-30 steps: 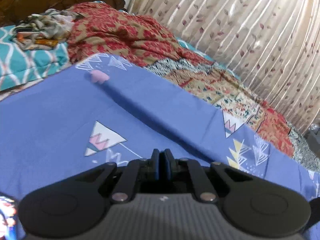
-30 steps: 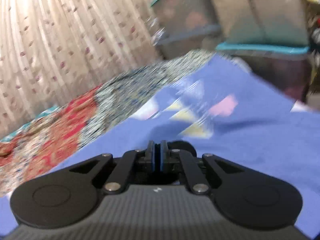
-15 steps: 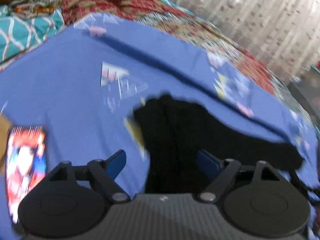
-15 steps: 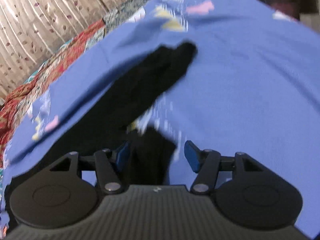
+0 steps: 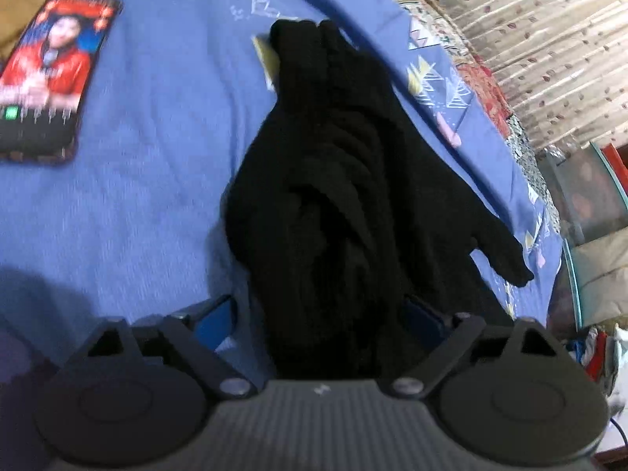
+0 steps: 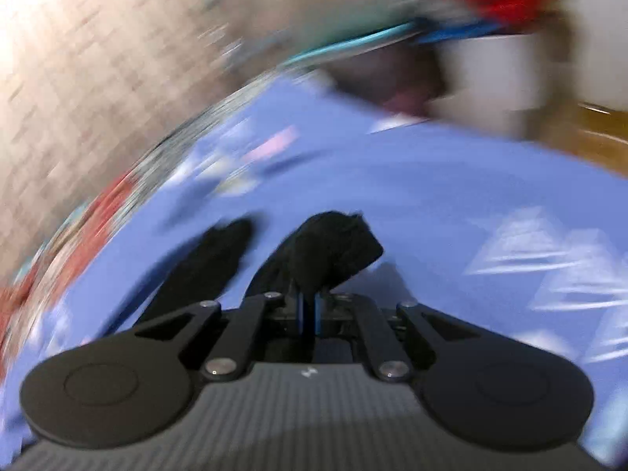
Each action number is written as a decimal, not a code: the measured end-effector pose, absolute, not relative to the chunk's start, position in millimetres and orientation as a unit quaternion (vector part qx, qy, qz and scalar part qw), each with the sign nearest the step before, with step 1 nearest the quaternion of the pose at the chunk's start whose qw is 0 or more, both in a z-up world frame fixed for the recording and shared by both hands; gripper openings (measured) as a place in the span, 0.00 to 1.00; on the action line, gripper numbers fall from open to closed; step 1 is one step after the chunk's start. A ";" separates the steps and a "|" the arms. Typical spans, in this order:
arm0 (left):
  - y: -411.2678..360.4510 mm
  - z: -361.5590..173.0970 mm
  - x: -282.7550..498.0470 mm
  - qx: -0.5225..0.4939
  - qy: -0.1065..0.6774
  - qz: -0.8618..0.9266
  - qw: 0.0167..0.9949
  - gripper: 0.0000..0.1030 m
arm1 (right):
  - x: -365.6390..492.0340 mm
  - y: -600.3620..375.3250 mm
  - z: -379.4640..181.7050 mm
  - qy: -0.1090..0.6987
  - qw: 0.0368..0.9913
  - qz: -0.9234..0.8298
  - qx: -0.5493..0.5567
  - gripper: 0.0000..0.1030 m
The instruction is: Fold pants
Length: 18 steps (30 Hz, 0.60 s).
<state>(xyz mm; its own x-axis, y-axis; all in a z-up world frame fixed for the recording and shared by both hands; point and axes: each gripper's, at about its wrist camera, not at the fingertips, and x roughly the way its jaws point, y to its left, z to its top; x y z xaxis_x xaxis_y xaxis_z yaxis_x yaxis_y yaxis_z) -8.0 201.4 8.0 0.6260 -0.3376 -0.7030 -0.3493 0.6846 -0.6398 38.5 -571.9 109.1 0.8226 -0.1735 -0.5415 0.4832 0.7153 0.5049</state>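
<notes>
Hovering over the pants (image 5: 337, 196) on the sheet (image 5: 157, 157), I am holding my left gripper (image 5: 320, 310) spread wide astride them. I am pinching a fold of pants (image 6: 333, 251) in my right gripper (image 6: 308, 310); blur is smearing everything beyond it. A phone (image 5: 47, 74) is lying left of the pants.

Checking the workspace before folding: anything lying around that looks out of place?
Yes: a phone with its screen lit lies on the blue sheet, left of the black pants. It is apart from them but inside the folding area.
</notes>
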 end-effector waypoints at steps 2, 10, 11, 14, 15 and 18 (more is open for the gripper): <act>197.7 1.7 -8.2 -0.411 0.433 0.011 0.802 0.53 | 15.0 -603.1 100.7 0.231 0.875 -0.229 0.357 0.07; 191.3 -19.2 -12.3 -0.498 0.430 0.015 0.753 0.40 | -10.6 -612.2 58.8 0.266 0.834 -0.280 0.395 0.32; 191.0 -18.4 -12.6 -0.502 0.428 0.011 0.752 0.50 | -12.0 -608.6 62.2 0.256 0.836 -0.292 0.388 0.51; 187.0 -17.3 -4.6 -0.502 0.422 0.010 0.755 0.55 | -22.5 -602.1 67.9 0.239 0.848 -0.298 0.368 0.59; 185.9 -18.9 0.8 -0.504 0.420 0.011 0.755 0.53 | -20.6 -603.3 69.1 0.237 0.853 -0.293 0.361 0.59; 181.5 -26.9 7.3 -0.506 0.434 0.022 0.745 0.08 | -17.0 -600.1 76.5 0.222 0.870 -0.284 0.337 0.59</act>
